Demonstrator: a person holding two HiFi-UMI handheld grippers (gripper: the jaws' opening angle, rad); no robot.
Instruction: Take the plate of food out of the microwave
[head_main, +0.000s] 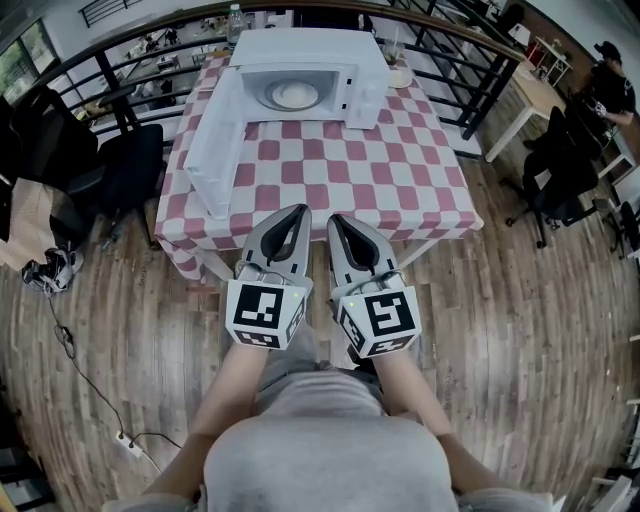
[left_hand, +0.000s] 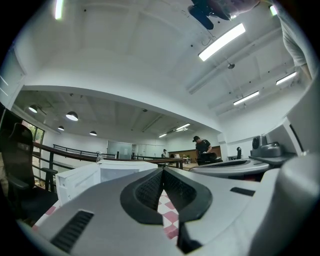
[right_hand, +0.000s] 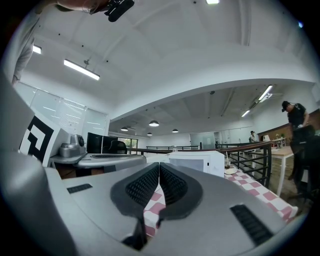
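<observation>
A white microwave (head_main: 305, 60) stands at the far end of the checked table (head_main: 420, 180), its door (head_main: 215, 145) swung open to the left. Inside on the turntable lies a white plate (head_main: 292, 95); what is on it I cannot make out. My left gripper (head_main: 297, 212) and right gripper (head_main: 335, 220) hover side by side over the table's near edge, both shut and empty, well short of the microwave. The left gripper view shows the microwave (left_hand: 95, 177) beyond the closed jaws. In the right gripper view the microwave (right_hand: 197, 162) sits ahead, slightly right.
A small dish with a cup (head_main: 398, 72) sits right of the microwave, and a bottle (head_main: 235, 22) stands behind it. Black chairs (head_main: 125, 165) stand left of the table, a railing (head_main: 470, 70) runs behind it, and a person (head_main: 610, 90) sits at the far right.
</observation>
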